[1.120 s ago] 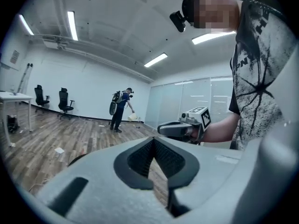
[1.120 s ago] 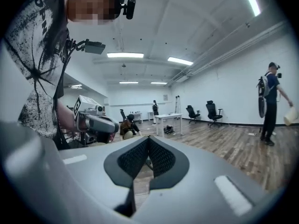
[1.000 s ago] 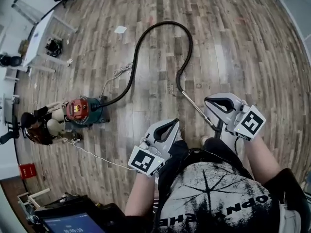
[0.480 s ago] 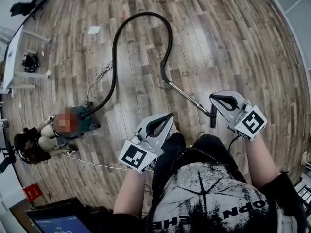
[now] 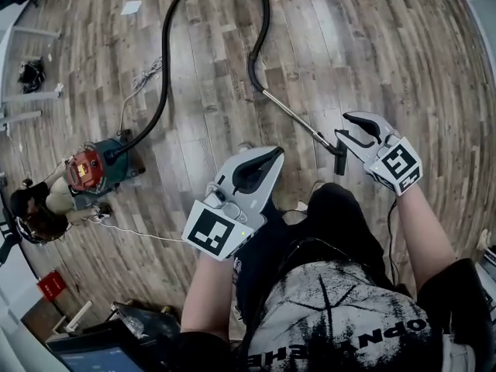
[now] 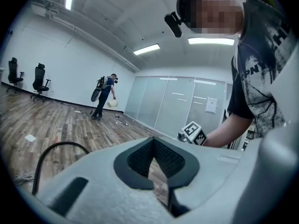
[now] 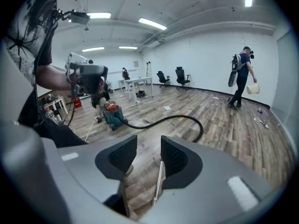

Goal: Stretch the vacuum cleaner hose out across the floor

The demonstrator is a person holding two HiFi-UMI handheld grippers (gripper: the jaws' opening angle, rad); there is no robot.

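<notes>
hose (image 5: 165, 53): black; lay on the wooden floor (image 5: 387, 45) in one big loop, went out from the vacuum cleaner (image 5: 93, 170), bent round far from it and came back to the metal tube (image 5: 291, 113).
vacuum cleaner: red and green; stood on the floor; taken as landmark for every line here, sides as in the head view.
metal tube: lay slanted on the floor, well to the right of the vacuum cleaner; ended in a black handle piece (image 5: 339, 161).
left tongs (image 5: 277, 153): fully closed, pads met, gripped nothing; hung over the floor between the vacuum cleaner and the black handle piece.
right tongs (image 5: 342, 125): had just been opening, jaws stood apart; metal tube showed in the gap, closer to one pad, pressed by neither; far right of the vacuum cleaner, just beside the black handle piece.
white cable (image 5: 136, 231): thin; ran over the floor from the vacuum cleaner toward the person's legs.
sheet of paper (image 5: 130, 7): lay flat on the floor, well beyond the vacuum cleaner, outside the loop.
other person (image 7: 243, 76): stood far from the vacuum cleaner, past the loop; carried a pale bucket.
</notes>
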